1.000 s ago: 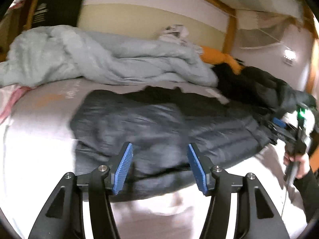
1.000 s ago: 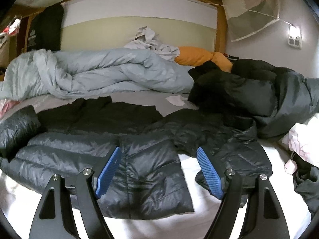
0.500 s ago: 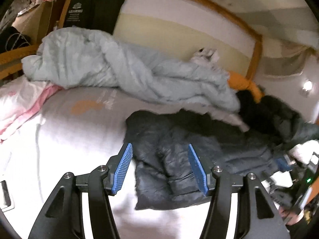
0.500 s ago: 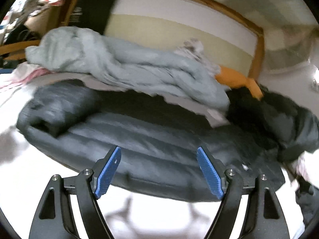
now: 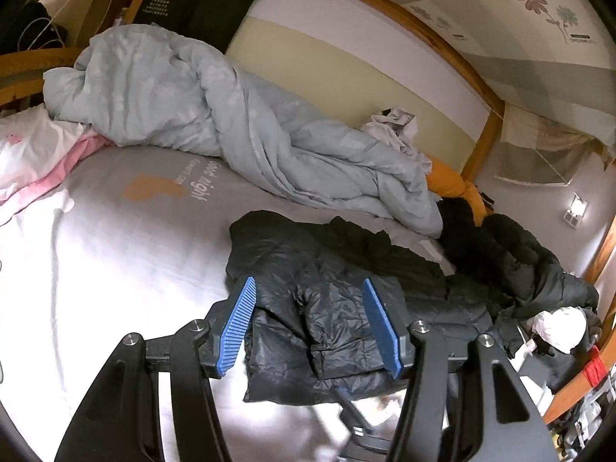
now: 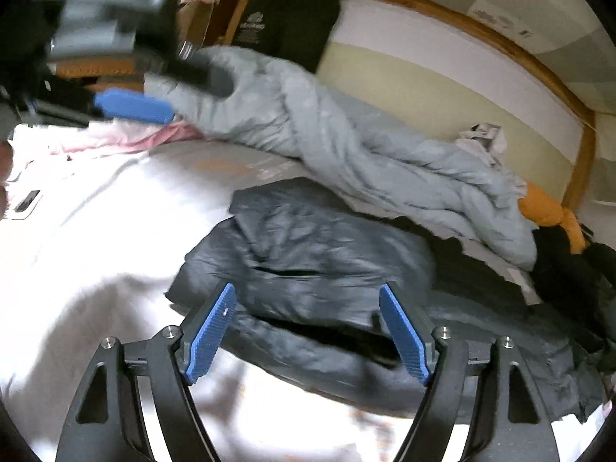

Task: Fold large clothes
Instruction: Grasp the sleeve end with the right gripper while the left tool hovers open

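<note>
A dark grey puffer jacket [image 5: 331,300] lies spread on the bed sheet [image 5: 127,254], one sleeve folded over its left end. My left gripper [image 5: 308,319] is open and empty, hovering above the jacket's left end. My right gripper [image 6: 308,327] is open and empty, above the jacket's near edge [image 6: 308,292]. The left gripper also shows blurred at the upper left of the right wrist view [image 6: 131,106], raised above the bed.
A crumpled pale blue duvet [image 5: 246,131] lies along the back of the bed. A second black jacket [image 5: 519,258] and an orange pillow [image 5: 450,184] sit at the right. Pink and white bedding [image 5: 34,154] lies at the left. A wooden bed frame [image 5: 481,115] borders the wall.
Both grippers have swung left along the jacket. The jacket's left sleeve now lies folded over the body. Both stay open.
</note>
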